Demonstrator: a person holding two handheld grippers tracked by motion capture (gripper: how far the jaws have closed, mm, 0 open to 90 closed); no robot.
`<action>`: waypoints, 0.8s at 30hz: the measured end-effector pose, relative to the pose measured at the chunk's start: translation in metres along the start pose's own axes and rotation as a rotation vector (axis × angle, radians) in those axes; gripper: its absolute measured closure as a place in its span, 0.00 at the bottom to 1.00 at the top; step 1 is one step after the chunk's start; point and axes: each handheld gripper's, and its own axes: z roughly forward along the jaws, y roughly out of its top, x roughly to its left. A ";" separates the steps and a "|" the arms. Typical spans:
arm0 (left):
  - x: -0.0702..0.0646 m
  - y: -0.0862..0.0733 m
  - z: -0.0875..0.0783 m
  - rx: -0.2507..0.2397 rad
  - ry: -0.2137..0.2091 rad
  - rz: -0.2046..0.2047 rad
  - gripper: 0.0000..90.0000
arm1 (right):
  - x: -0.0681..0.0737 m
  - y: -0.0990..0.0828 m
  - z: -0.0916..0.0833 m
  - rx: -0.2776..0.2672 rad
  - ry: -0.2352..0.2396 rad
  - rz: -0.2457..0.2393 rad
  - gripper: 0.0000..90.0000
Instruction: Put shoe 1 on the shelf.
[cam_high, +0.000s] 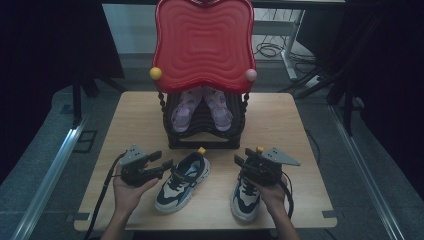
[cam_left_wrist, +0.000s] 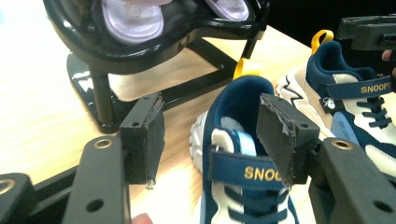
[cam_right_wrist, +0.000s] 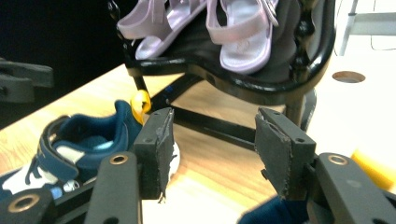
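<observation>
Step in hand: approach to 2 sneakers on bench in front of black shoe rack (cam_high: 202, 131). Left claw (cam_high: 162, 161) wide, empty, beside left sneaker (cam_high: 182, 181). Right claw (cam_high: 243, 161) wide, empty, over right sneaker (cam_high: 243, 197). Next: lower, straddle heel collars, close.

Black grippers (cam_high: 167, 164) — grey triangular plates, trailing cables

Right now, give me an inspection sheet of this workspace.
Surface: wooden table, bare around the rack.
Job's things: two navy-and-white sneakers, left sneaker and right sneaker, heels toward the rack.
Clutter: black shoe rack holding lilac sandals, red top.
Grippers: left tool open beside left sneaker; right tool open above right sneaker.
Cables: one trails from each tool.
Surroundings: dark curtains, grey floor.
</observation>
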 end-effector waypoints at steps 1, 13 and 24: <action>0.001 -0.002 -0.002 0.006 0.003 -0.004 0.46 | -0.001 -0.001 -0.001 0.004 -0.002 -0.001 0.53; 0.003 -0.021 -0.023 0.058 -0.020 -0.010 0.52 | -0.009 -0.013 -0.012 0.004 0.008 0.002 0.53; -0.007 -0.011 -0.029 0.097 -0.120 0.049 0.84 | -0.015 -0.018 -0.027 -0.037 -0.035 0.015 0.54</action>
